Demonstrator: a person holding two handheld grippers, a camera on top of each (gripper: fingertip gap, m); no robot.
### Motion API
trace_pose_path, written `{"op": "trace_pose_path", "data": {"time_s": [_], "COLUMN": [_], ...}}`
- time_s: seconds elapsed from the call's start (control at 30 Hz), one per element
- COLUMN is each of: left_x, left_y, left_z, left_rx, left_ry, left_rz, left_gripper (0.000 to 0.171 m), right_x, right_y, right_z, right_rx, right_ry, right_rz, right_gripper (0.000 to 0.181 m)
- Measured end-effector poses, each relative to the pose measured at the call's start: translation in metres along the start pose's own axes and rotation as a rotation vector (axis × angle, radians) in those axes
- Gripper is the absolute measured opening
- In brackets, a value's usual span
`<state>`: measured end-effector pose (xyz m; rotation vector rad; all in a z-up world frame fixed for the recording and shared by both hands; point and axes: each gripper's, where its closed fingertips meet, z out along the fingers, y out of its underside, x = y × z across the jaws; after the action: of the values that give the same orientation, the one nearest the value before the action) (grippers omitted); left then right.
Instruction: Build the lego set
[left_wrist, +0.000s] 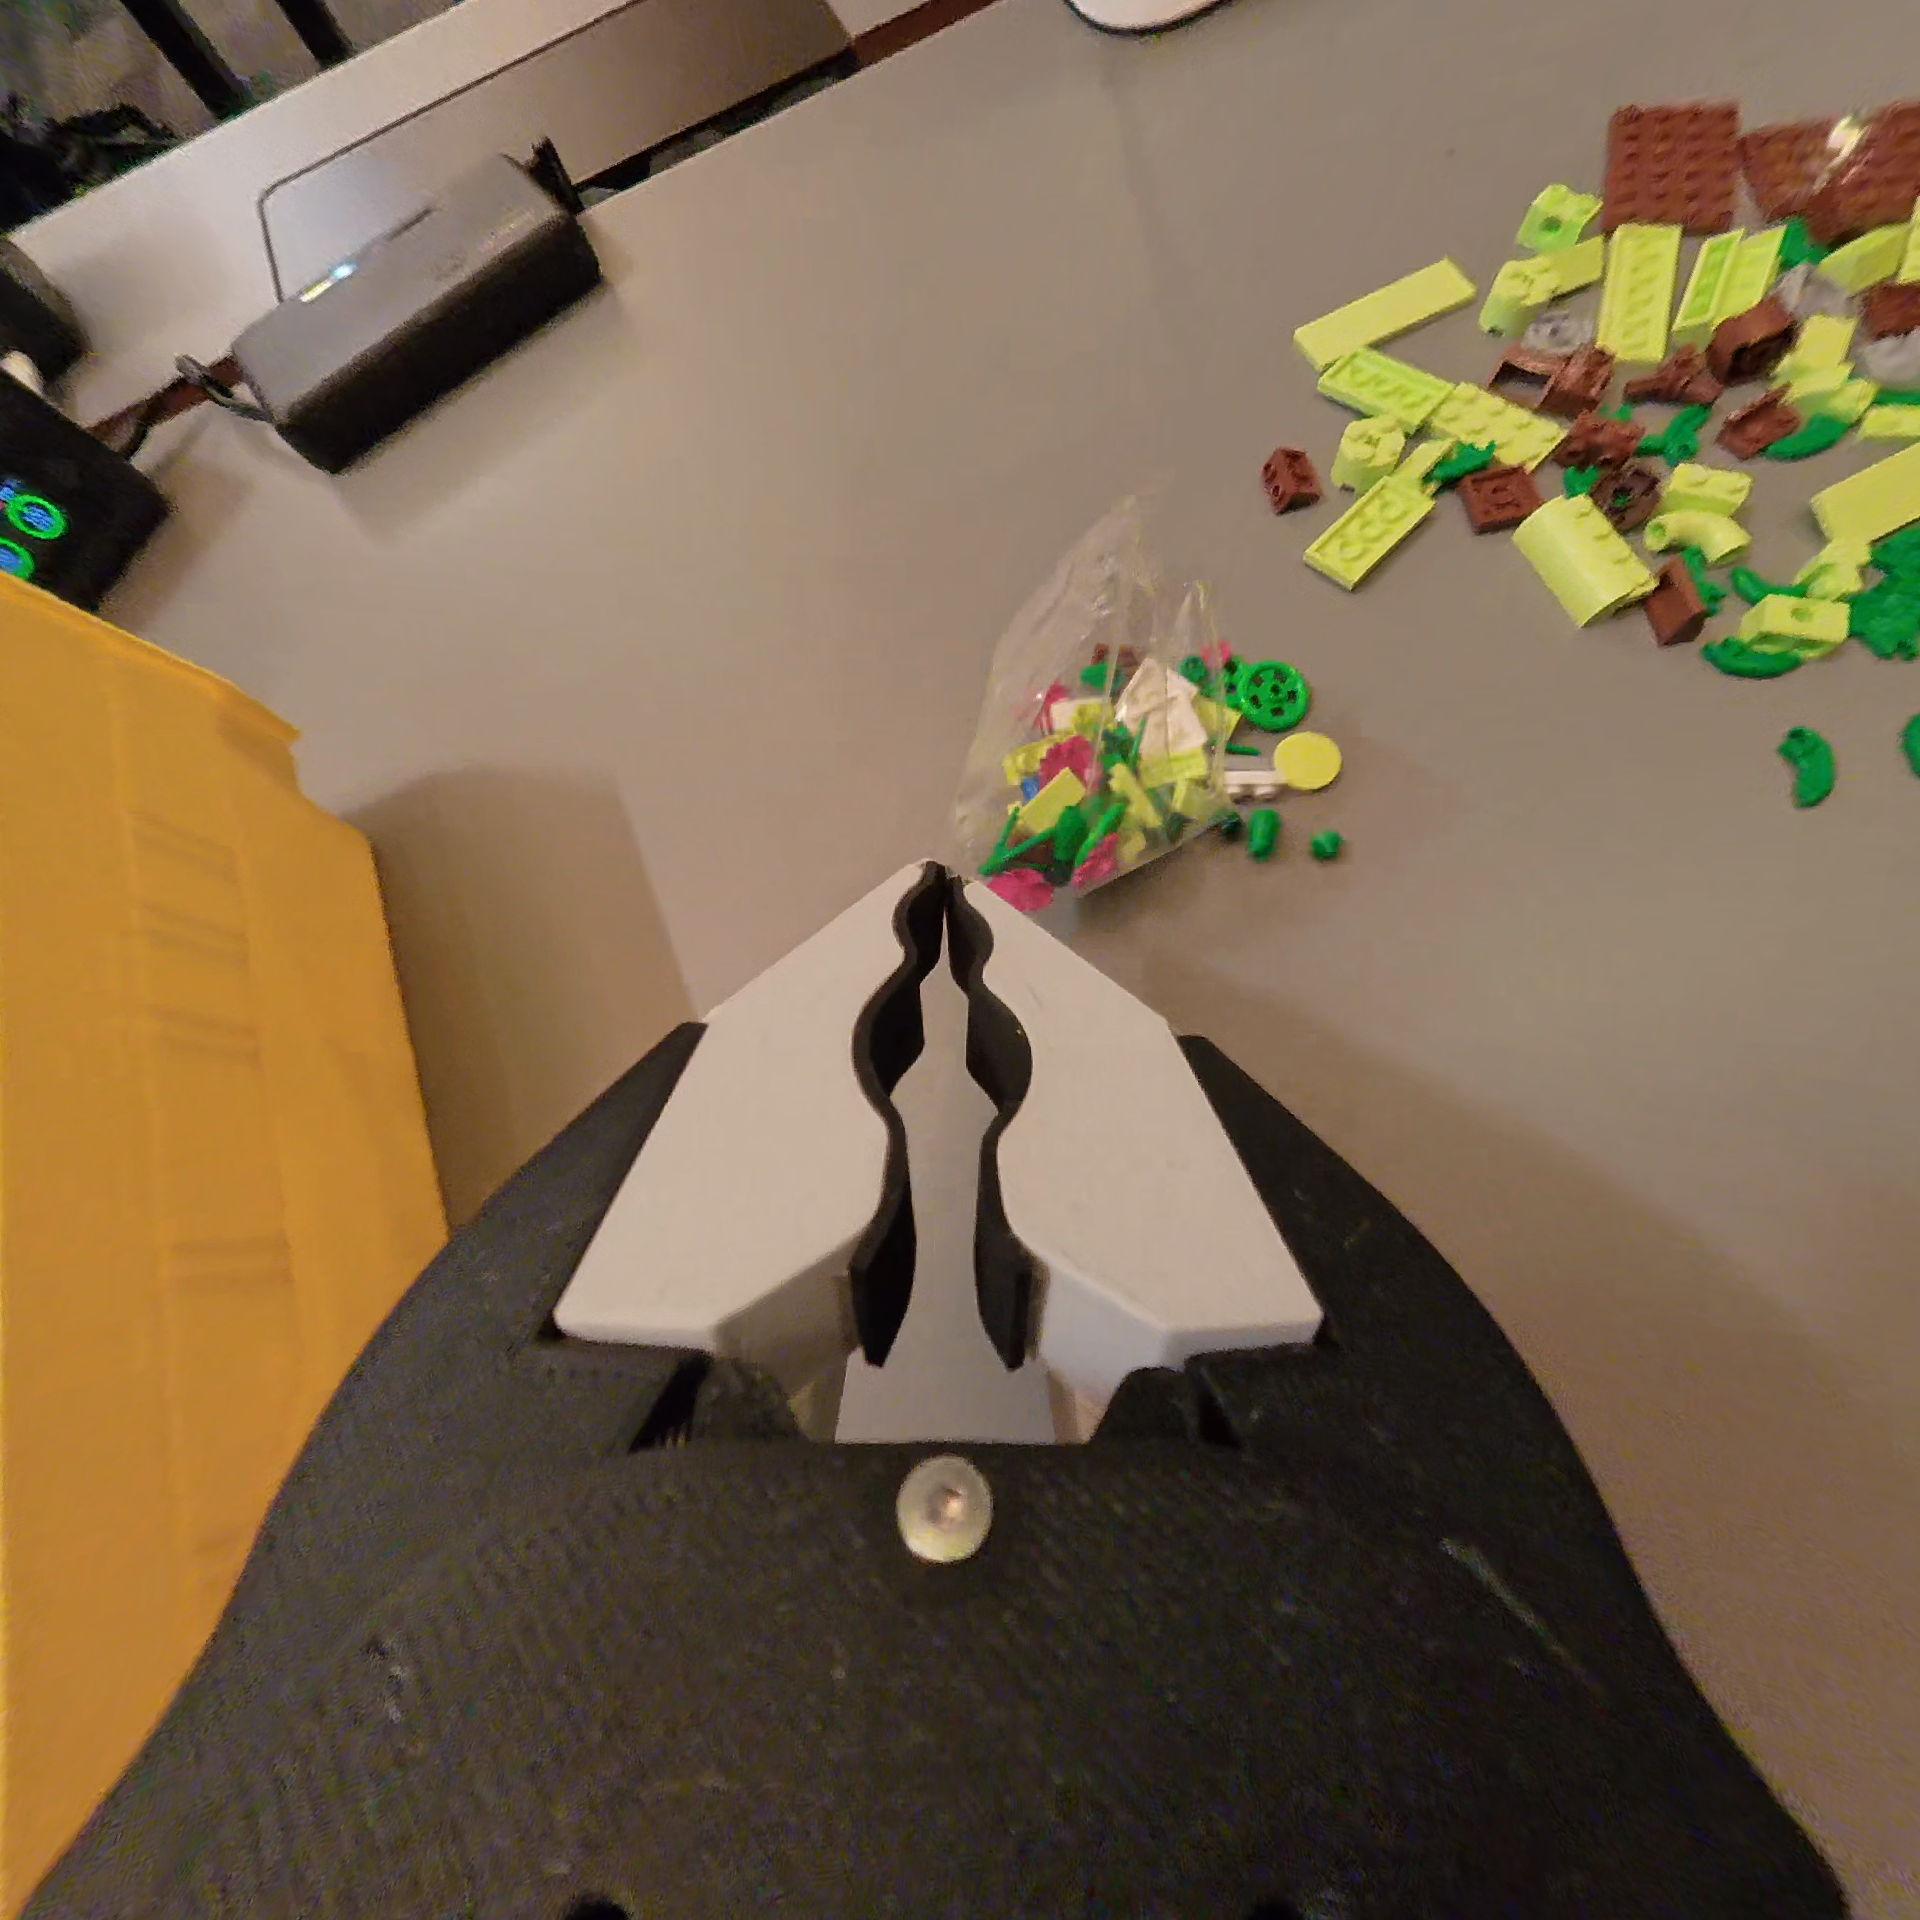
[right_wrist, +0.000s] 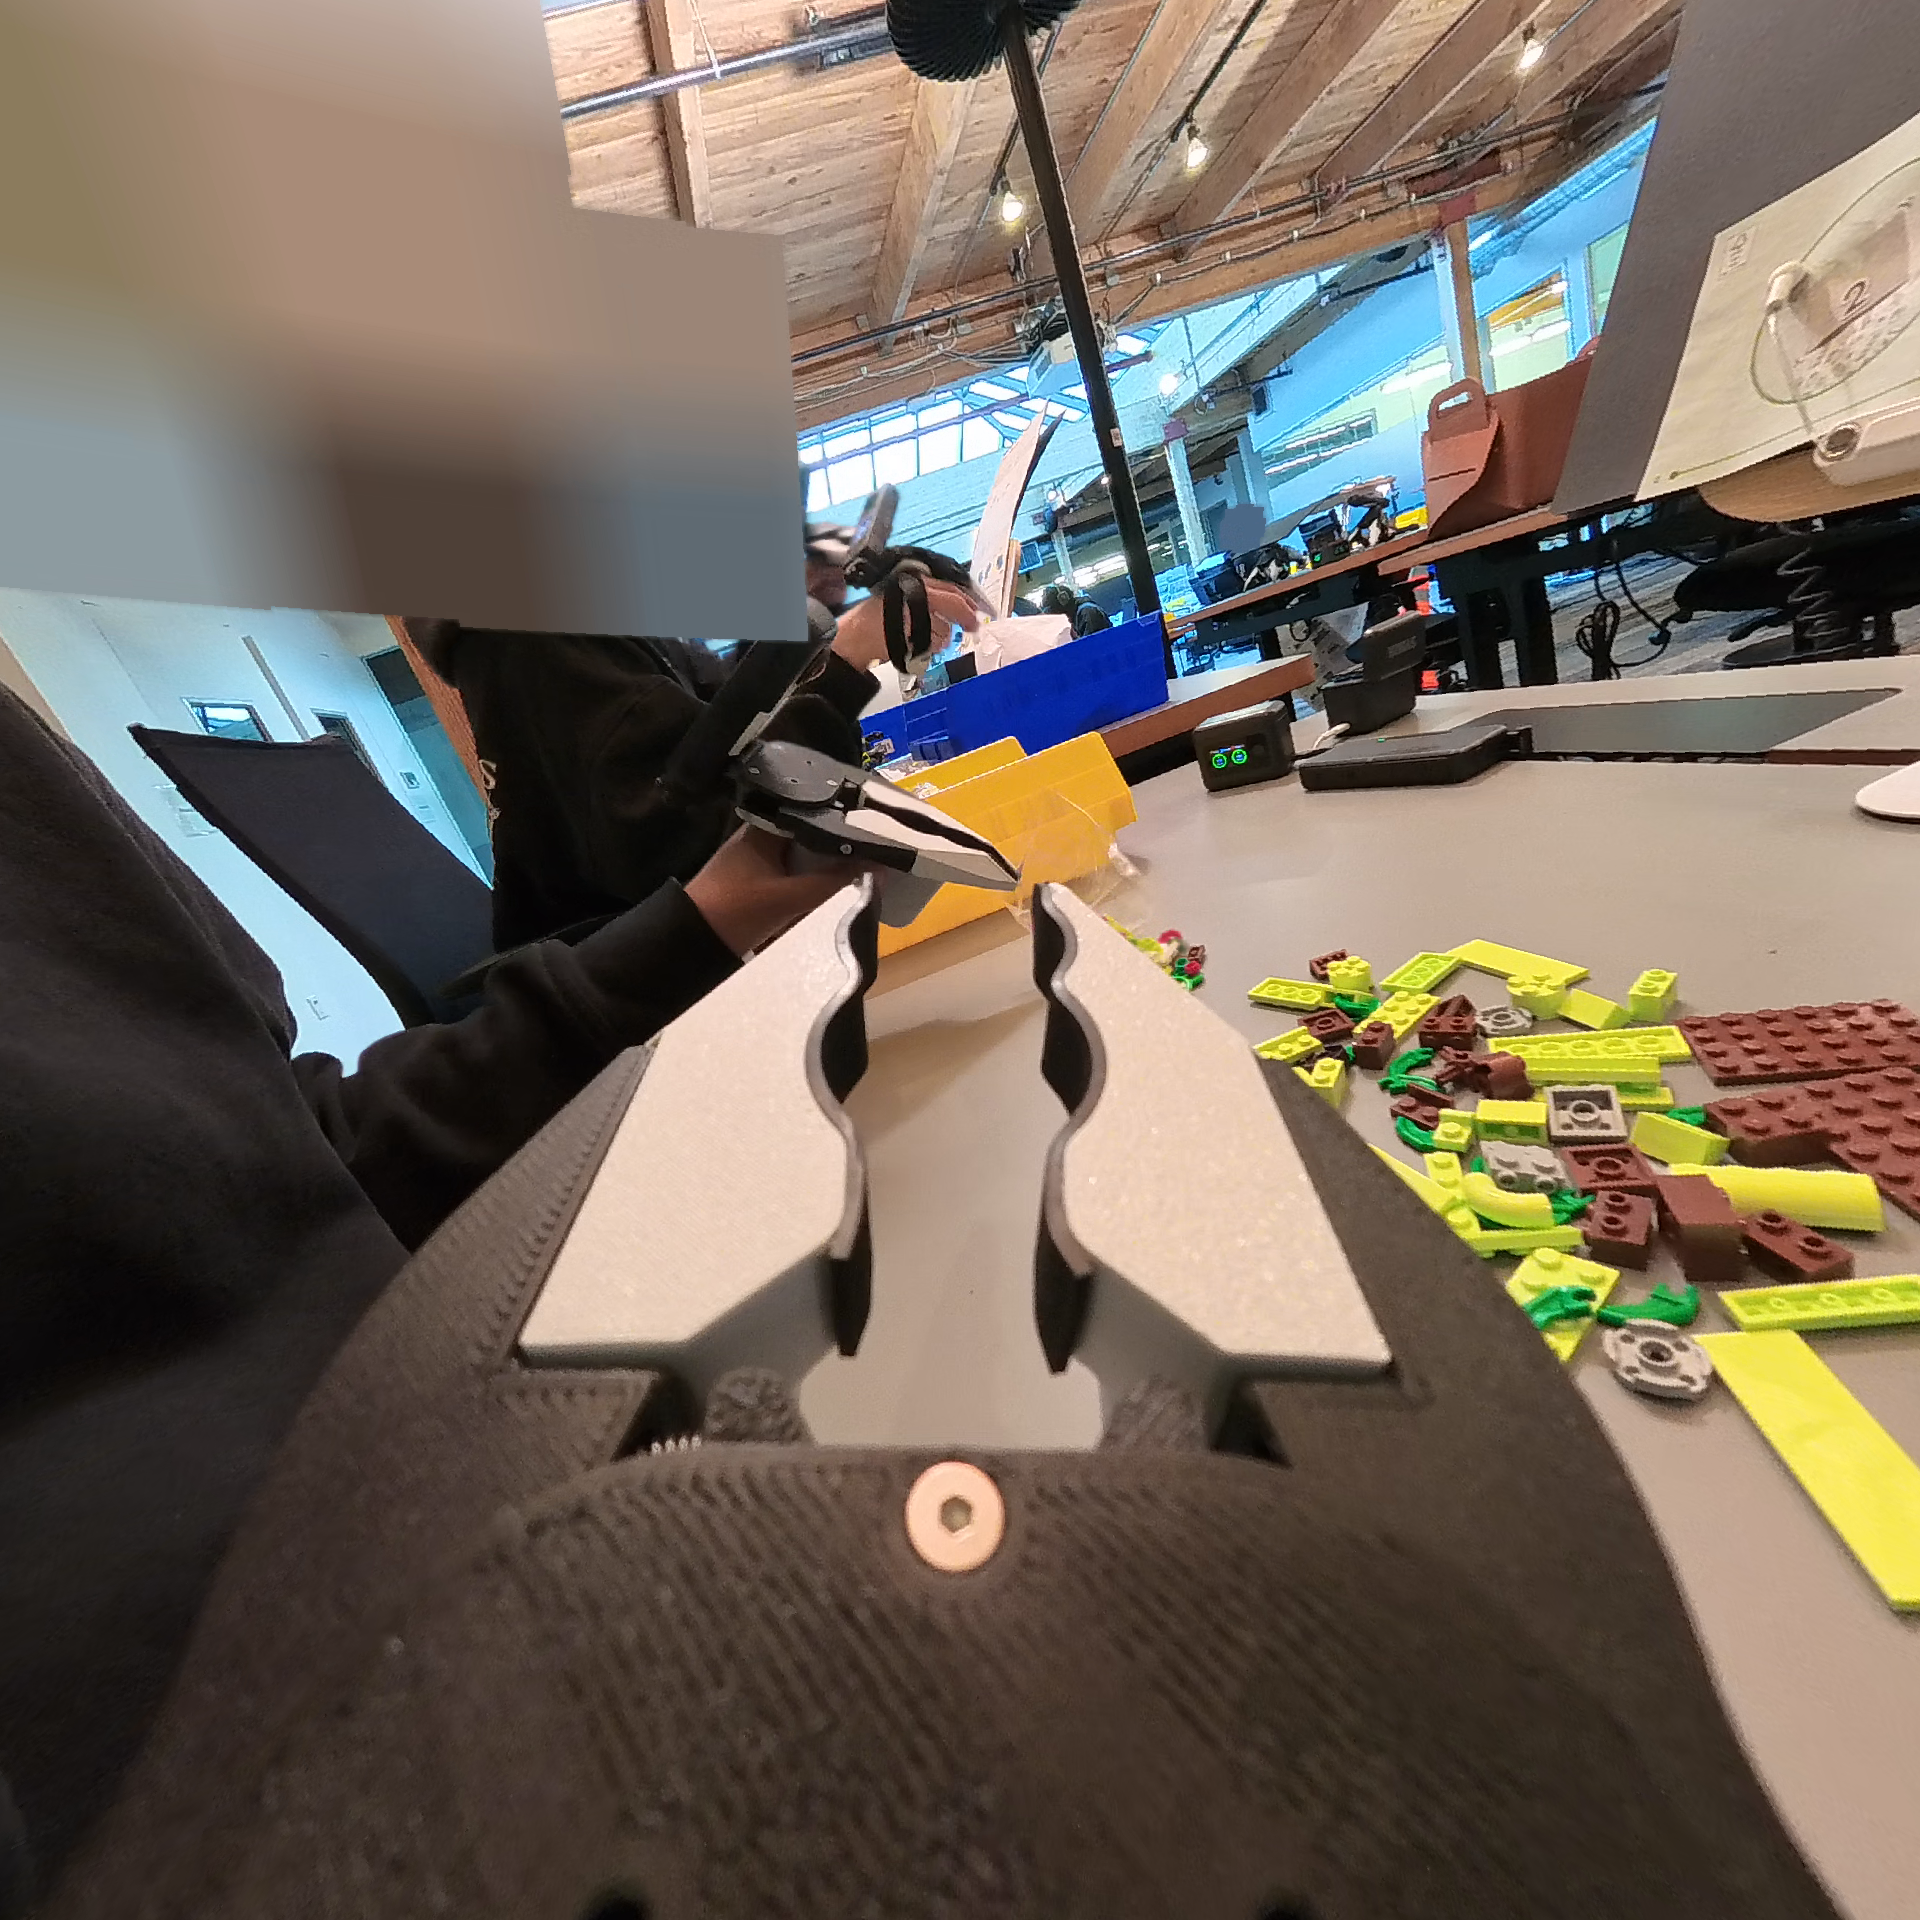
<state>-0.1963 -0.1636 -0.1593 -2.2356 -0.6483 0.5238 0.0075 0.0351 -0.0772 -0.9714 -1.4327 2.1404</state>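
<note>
My left gripper (left_wrist: 943, 878) is shut, its tips pinching the near corner of a clear plastic bag (left_wrist: 1101, 748) of small green, pink and lime pieces. The right wrist view shows it too: the left gripper (right_wrist: 1008, 881) is shut with the bag's film (right_wrist: 1091, 842) at its tip. A green wheel (left_wrist: 1270, 691) and a lime disc (left_wrist: 1307, 762) lie loose beside the bag. My right gripper (right_wrist: 951, 899) is open and empty above the table, left of the loose pile of lime, brown and green bricks (right_wrist: 1558, 1122). That pile also shows in the left wrist view (left_wrist: 1621, 416).
A yellow bin (left_wrist: 156, 1039) stands at the table's left edge. It also shows in the right wrist view (right_wrist: 1029, 800). Black boxes (left_wrist: 416, 312) and a small device with green lights (right_wrist: 1242, 753) sit at the back. Brown plates (right_wrist: 1808, 1039) lie far right. A person's sleeve (right_wrist: 520, 997) is on the left. Across from one pair of fingers to the other is roughly 30 cm. To the green wheel (left_wrist: 1270, 691): left tips about 11 cm, right tips about 25 cm.
</note>
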Motion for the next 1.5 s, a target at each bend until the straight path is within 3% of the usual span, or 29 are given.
{"op": "trace_pose_path", "data": {"time_s": [0.47,0.77,1.03,1.2,1.3,1.4,1.5], "left_x": [-0.013,-0.021,-0.02,-0.02,-0.029,-0.066,-0.122], "left_y": [-0.006,-0.007,-0.011,-0.019,-0.032,-0.044,-0.028], "left_z": [-0.013,-0.022,-0.028,-0.033,-0.045,-0.085,-0.131], "left_rx": [-0.116,-0.168,-0.158,-0.103,0.01,0.138,0.186], "left_ry": [-0.286,-0.386,-0.388,-0.367,-0.358,-0.454,-0.61], "left_rz": [0.294,0.383,0.386,0.328,0.208,0.046,-0.12], "left_gripper": [0.0,0.0,0.0,0.0,0.0,0.0,0.0], "right_x": [0.0,0.0,0.0,0.0,0.0,0.0,0.0], "right_y": [0.0,0.0,0.0,0.0,0.0,-0.001,-0.001], "right_z": [0.0,0.0,0.0,0.0,0.0,-0.001,-0.001], "right_rx": [-0.001,0.0,0.001,0.002,0.003,0.006,0.012], "right_ry": [-0.001,-0.002,-0.003,-0.004,-0.004,-0.005,-0.008], "right_rz": [0.004,0.006,0.008,0.01,0.009,0.013,0.021], "right_gripper": [0.027,0.028,0.028,0.028,0.028,0.028,0.028]}}
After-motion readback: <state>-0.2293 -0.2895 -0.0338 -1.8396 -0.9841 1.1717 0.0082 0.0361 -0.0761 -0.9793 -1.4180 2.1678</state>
